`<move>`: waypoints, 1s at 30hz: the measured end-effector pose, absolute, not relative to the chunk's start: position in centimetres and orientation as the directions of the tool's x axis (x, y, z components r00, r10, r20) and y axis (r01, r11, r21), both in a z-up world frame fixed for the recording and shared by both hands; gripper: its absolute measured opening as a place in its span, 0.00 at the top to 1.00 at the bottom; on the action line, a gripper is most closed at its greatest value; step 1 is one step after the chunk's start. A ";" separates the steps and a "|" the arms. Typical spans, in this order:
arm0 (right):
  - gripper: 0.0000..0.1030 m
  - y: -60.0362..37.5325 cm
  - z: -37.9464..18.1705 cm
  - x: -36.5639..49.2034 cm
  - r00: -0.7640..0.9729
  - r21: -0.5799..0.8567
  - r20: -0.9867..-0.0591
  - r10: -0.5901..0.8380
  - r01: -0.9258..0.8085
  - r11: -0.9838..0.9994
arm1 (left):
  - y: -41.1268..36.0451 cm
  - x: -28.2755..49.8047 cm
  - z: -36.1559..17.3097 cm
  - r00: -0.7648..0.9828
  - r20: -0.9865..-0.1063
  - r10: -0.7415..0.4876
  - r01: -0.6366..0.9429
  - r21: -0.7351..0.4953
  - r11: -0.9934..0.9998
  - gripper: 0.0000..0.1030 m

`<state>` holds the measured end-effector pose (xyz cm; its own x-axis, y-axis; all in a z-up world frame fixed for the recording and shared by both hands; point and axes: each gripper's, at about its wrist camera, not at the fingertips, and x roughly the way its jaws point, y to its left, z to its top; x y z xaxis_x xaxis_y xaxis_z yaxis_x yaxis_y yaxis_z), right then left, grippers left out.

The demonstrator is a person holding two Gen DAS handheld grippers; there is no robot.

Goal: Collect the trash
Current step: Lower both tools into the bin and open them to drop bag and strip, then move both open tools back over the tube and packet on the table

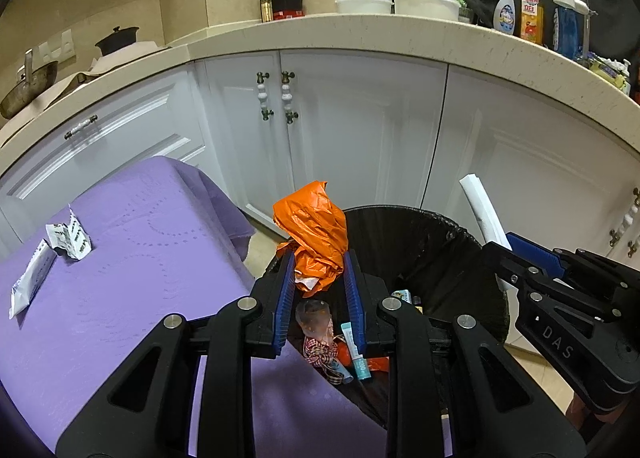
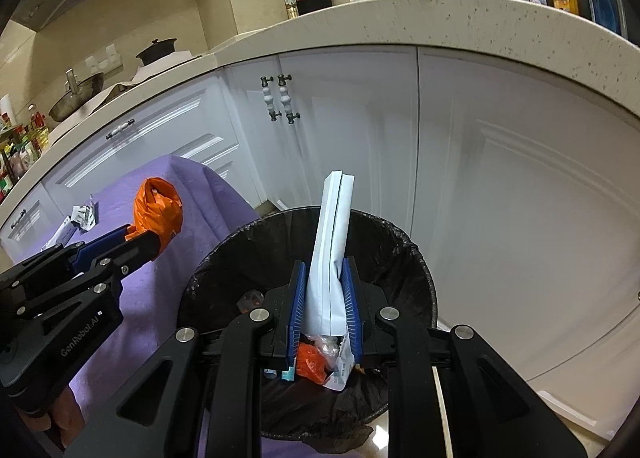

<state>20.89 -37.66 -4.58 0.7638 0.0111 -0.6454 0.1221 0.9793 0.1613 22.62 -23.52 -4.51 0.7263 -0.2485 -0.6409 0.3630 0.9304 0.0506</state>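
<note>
My left gripper (image 1: 319, 264) is shut on a crumpled orange plastic bag (image 1: 314, 230) and holds it over the near-left rim of the black-lined trash bin (image 1: 440, 242). It also shows in the right wrist view (image 2: 158, 214). My right gripper (image 2: 325, 282) is shut on a folded white pouch (image 2: 332, 242) that stands upright above the bin (image 2: 400, 258). The pouch shows in the left wrist view (image 1: 482, 210) too. Several wrappers and scraps (image 1: 332, 342) lie inside the bin.
A purple cloth covers a table (image 1: 120, 278) left of the bin, with two white wrappers (image 1: 68, 236) (image 1: 30, 282) on it. White kitchen cabinets (image 1: 340, 130) and a stone countertop (image 1: 360, 32) with bottles and containers stand close behind.
</note>
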 end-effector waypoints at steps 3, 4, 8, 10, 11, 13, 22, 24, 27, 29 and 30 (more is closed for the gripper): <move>0.72 -38.0 -5.0 21.2 0.762 0.170 -0.647 0.011 0.131 0.977 | -23.7 23.1 -4.9 0.718 -0.653 -0.242 0.357 0.046 0.933 0.76; 0.65 -38.1 -5.0 21.3 0.762 0.172 -0.648 0.010 0.133 0.976 | -23.7 23.3 -5.0 0.716 -0.655 -0.241 0.354 0.043 0.934 0.75; 0.60 -38.4 -5.3 21.5 0.760 0.174 -0.650 0.006 0.141 0.975 | -23.8 23.7 -5.4 0.707 -0.666 -0.237 0.351 0.040 0.936 0.75; 0.59 -38.5 -5.4 21.5 0.760 0.176 -0.650 0.004 0.145 0.974 | -23.9 23.9 -5.5 0.705 -0.668 -0.236 0.349 0.037 0.937 0.75; 0.58 -38.5 -5.5 21.6 0.760 0.177 -0.650 0.003 0.147 0.973 | -23.8 23.9 -5.5 0.705 -0.668 -0.237 0.348 0.035 0.937 0.74; 0.57 -38.7 -5.5 21.5 0.759 0.177 -0.651 0.002 0.149 0.973 | -23.7 23.9 -5.4 0.710 -0.663 -0.236 0.343 0.034 0.939 0.55; 0.54 -38.6 -5.3 21.4 0.761 0.177 -0.648 0.000 0.152 0.972 | -22.9 23.6 -4.9 0.725 -0.648 -0.235 0.333 0.031 0.942 0.50; 0.53 -38.6 -5.2 21.5 0.763 0.175 -0.647 -0.001 0.150 0.973 | -22.7 23.5 -4.7 0.728 -0.644 -0.235 0.328 0.026 0.944 0.49; 0.52 -38.3 -4.8 21.5 0.766 0.171 -0.643 -0.004 0.149 0.974 | -22.2 23.3 -4.3 0.733 -0.639 -0.232 0.322 0.025 0.947 0.49; 0.52 -38.2 -4.4 21.6 0.769 0.170 -0.639 -0.004 0.146 0.975 | -21.9 23.2 -4.0 0.738 -0.634 -0.230 0.316 0.025 0.948 0.48; 0.52 -38.1 -4.3 21.6 0.771 0.169 -0.637 -0.003 0.144 0.975 | -21.5 23.1 -3.8 0.743 -0.630 -0.227 0.311 0.024 0.950 0.48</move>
<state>21.59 -38.10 -4.27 0.7709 -0.0033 -0.6369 0.1442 0.9749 0.1695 23.13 -21.52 -3.83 0.7428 -0.2266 -0.6300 0.3106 0.9502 0.0245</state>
